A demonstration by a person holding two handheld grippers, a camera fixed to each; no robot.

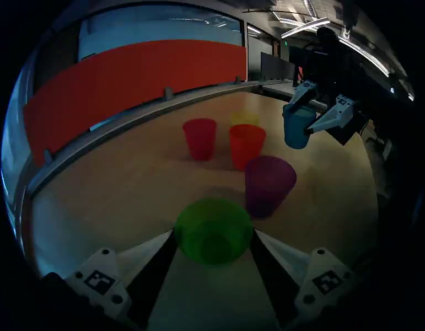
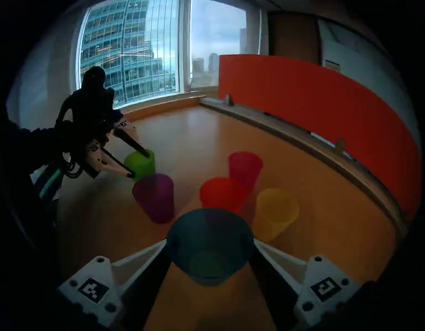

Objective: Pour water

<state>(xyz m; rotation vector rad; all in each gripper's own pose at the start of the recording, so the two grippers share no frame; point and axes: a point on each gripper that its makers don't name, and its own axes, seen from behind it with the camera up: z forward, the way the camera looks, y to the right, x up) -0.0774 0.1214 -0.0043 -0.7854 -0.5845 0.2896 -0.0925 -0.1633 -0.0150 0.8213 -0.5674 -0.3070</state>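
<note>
On the table (image 1: 129,182), four cups (image 1: 200,138) (image 1: 245,117) (image 1: 247,144) (image 1: 269,185); hand-held grippers (image 1: 213,238) (image 2: 210,247) grip two more (image 1: 213,223) (image 2: 210,234).

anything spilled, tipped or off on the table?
Nothing stands out. Purple cup, orange cup, red cup and yellow cup stand upright on the table, no puddle visible. Green cup and blue cup are gripped mouth-up.

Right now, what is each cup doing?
green cup, held in the left gripper.
blue cup, held in the right gripper.
purple cup, standing upright on the table, free.
orange cup, standing upright, free.
pink cup, standing upright, free.
yellow cup, standing upright, free.
</note>
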